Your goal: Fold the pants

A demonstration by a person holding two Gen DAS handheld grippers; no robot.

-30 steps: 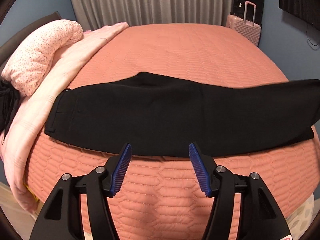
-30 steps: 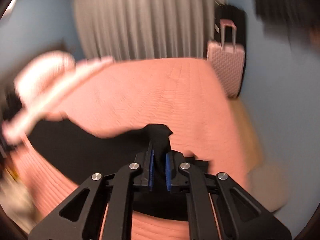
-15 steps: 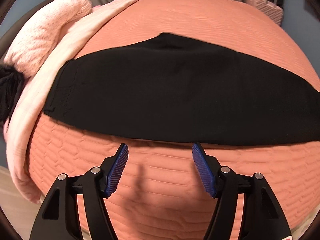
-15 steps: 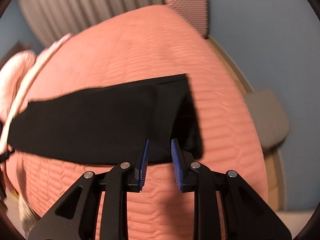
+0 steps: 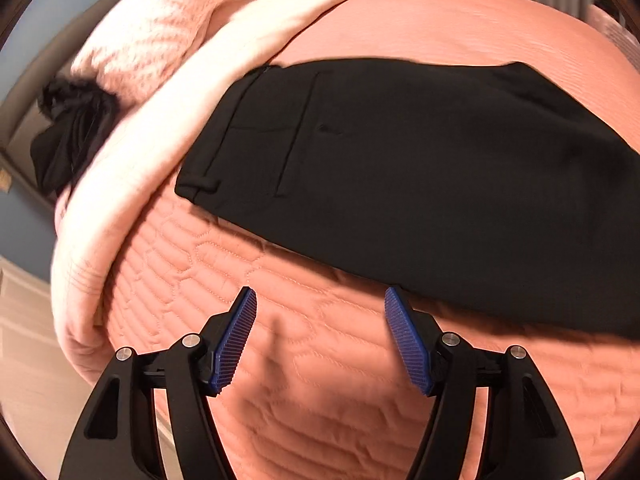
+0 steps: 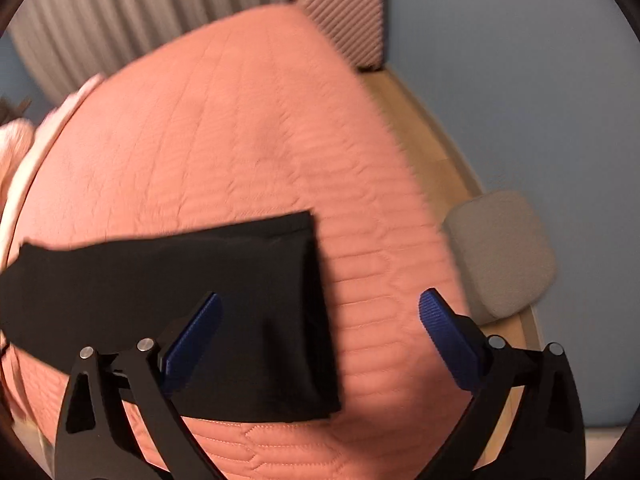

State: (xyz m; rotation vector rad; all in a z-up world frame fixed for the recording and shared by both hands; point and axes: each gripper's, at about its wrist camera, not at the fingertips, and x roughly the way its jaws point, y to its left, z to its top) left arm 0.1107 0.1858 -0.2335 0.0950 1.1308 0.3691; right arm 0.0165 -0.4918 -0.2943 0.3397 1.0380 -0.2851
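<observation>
Both tongs are seen spread wide and empty: the left tongs [image 5: 318, 300] above the bed's [image 5: 320, 380] near edge, the right tongs [image 6: 320, 308] over the hem end. The black pants [image 5: 420, 168] are laid flat along that near edge, waistband beside the pink blanket [image 5: 132, 184].

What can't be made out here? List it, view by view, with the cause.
- Left wrist view: the pants run past the right edge, so their leg end is cut off.
- Left wrist view: the dark bundle beside the pink blanket is too blurred to identify.
- Right wrist view: the waistband end is cut off at the left edge; the left finger covers part of the cloth.
</observation>
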